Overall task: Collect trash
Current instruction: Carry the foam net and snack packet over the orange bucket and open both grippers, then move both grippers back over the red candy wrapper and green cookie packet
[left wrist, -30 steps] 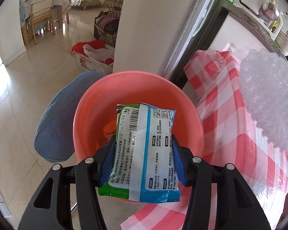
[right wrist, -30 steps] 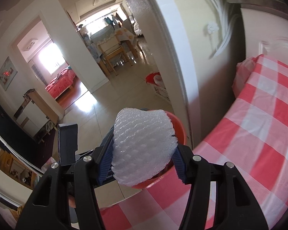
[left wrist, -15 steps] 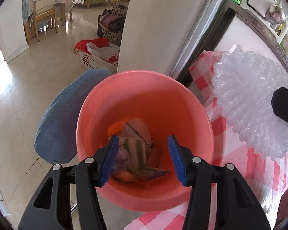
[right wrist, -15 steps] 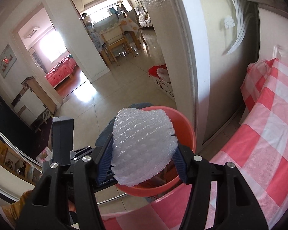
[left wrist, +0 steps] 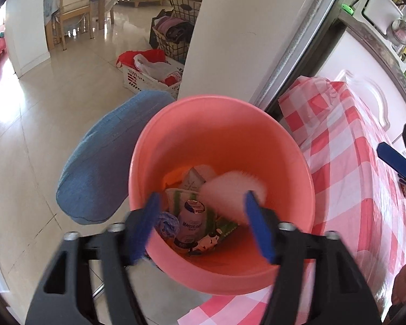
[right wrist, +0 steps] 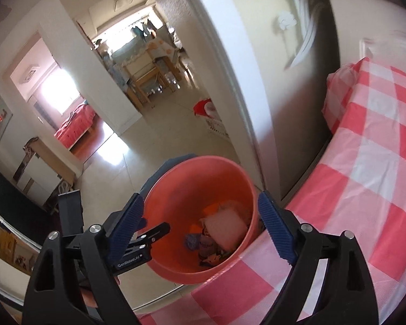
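Foam (right wrist: 224, 226) dropped in bin (right wrist: 176, 265), right gripper (right wrist: 200, 230) wide open

- left gripper (left wrist: 200, 223): jaws spread wide, nothing between the blue pads (left wrist: 146, 227), pointing steeply down
- right gripper (right wrist: 200, 228): jaws wide apart too, pads bare, also angled down
- left unit shows in the right wrist view at lower left; a right finger pad pokes in at the right edge of the left view
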`<state>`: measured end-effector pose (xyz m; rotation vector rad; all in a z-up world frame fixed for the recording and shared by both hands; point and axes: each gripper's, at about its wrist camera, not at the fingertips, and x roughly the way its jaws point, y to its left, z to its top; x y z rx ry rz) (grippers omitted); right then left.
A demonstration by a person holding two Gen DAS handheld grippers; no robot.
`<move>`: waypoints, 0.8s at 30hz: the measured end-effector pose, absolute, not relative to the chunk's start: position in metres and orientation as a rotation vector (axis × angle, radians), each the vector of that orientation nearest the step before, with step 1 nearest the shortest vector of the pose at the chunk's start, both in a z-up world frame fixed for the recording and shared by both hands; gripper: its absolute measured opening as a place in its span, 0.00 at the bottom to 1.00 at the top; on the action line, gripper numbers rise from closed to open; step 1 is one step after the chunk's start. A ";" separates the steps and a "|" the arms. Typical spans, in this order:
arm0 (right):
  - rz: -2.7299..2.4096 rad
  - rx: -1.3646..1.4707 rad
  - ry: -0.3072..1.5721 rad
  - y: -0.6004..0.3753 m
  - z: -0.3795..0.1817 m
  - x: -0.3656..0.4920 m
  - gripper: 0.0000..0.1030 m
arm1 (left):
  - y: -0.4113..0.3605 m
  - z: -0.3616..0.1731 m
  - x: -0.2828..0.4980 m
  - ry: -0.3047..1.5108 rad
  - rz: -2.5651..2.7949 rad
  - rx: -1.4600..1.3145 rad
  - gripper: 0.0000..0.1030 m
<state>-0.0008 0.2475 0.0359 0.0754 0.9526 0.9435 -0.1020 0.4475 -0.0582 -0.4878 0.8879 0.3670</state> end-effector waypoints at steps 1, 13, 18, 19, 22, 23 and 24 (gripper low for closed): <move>0.937 0.077 0.947 0.245 0.037 -0.001 0.84 | 0.447 -0.057 -0.103 0.884 0.369 -0.484 0.73; 0.805 0.125 0.887 0.165 0.038 -0.012 0.89 | 0.438 -0.032 -0.108 0.841 0.314 -0.577 0.86; 0.755 0.161 0.850 0.126 0.038 -0.020 0.90 | 0.419 -0.020 -0.105 0.828 0.263 -0.581 0.86; 0.746 0.171 0.838 0.121 0.040 -0.021 0.90 | 0.414 -0.017 -0.104 0.826 0.252 -0.576 0.87; 0.716 0.190 0.796 0.099 0.044 -0.026 0.91 | 0.396 -0.009 -0.100 0.819 0.221 -0.558 0.87; 0.705 0.191 0.785 0.095 0.047 -0.028 0.91 | 0.392 -0.008 -0.099 0.819 0.213 -0.556 0.87; 0.697 0.192 0.777 0.089 0.047 -0.026 0.92 | 0.385 -0.005 -0.097 0.822 0.196 -0.552 0.87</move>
